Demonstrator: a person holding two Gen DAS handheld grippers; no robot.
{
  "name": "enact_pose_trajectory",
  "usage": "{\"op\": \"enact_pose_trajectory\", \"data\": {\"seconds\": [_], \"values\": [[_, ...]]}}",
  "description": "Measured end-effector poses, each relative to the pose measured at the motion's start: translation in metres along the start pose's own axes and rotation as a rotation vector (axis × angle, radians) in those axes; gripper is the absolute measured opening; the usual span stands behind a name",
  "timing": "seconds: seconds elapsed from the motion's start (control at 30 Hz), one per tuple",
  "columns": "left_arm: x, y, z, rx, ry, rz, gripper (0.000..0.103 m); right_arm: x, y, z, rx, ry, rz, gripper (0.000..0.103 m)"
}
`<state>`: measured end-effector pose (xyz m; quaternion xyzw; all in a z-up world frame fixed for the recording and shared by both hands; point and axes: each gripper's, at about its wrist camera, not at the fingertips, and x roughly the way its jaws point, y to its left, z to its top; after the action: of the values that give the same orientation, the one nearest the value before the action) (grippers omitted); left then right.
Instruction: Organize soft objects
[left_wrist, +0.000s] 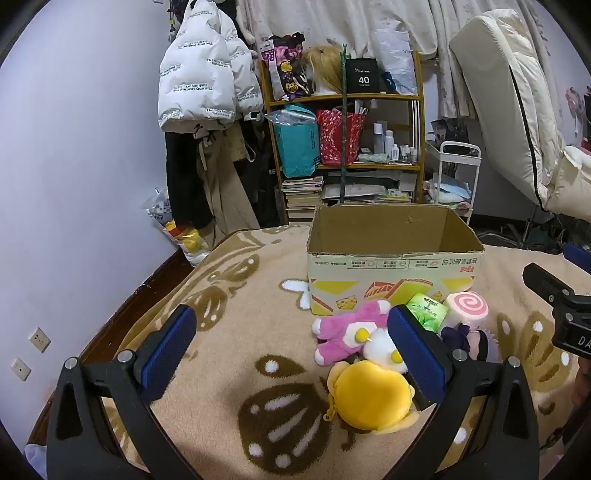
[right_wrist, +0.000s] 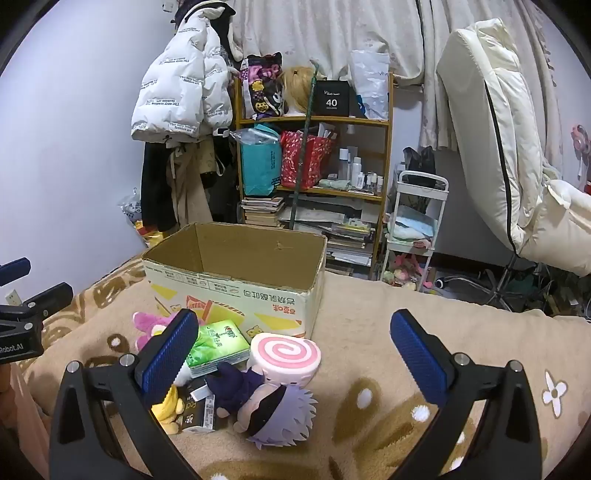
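An open cardboard box (left_wrist: 395, 254) stands on a beige patterned blanket (left_wrist: 236, 332); the box (right_wrist: 236, 284) looks empty. In front of it lies a heap: a pink plush (left_wrist: 347, 328), a yellow round plush (left_wrist: 371, 397), a green tissue pack (left_wrist: 428, 310), a pink swirl roll cushion (left_wrist: 467, 308) and a purple-haired doll (right_wrist: 266, 402). My left gripper (left_wrist: 291, 350) is open and empty, hovering left of the heap. My right gripper (right_wrist: 295, 350) is open and empty above the doll and the swirl cushion (right_wrist: 284, 354). The tissue pack (right_wrist: 218, 347) lies by its left finger.
A wooden shelf (left_wrist: 343, 99) with bags and bottles stands behind the bed, with a white jacket (left_wrist: 199, 81) hanging to its left. A white trolley (right_wrist: 417, 221) and a tilted cream mattress (right_wrist: 491, 129) are on the right. A dark small carton (right_wrist: 201, 410) lies by the doll.
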<state>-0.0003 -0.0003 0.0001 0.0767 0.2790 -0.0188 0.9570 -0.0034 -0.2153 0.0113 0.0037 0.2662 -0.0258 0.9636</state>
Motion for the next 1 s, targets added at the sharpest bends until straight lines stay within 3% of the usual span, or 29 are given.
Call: {"op": "enact_pose_trajectory", "data": {"seconds": [1.0], "values": [[-0.0023,-0.0005,0.0013,-0.004,-0.011,-0.001,0.102,-0.0008,-0.0003,0.0005,0.006,-0.005,0.005,0.103]]}}
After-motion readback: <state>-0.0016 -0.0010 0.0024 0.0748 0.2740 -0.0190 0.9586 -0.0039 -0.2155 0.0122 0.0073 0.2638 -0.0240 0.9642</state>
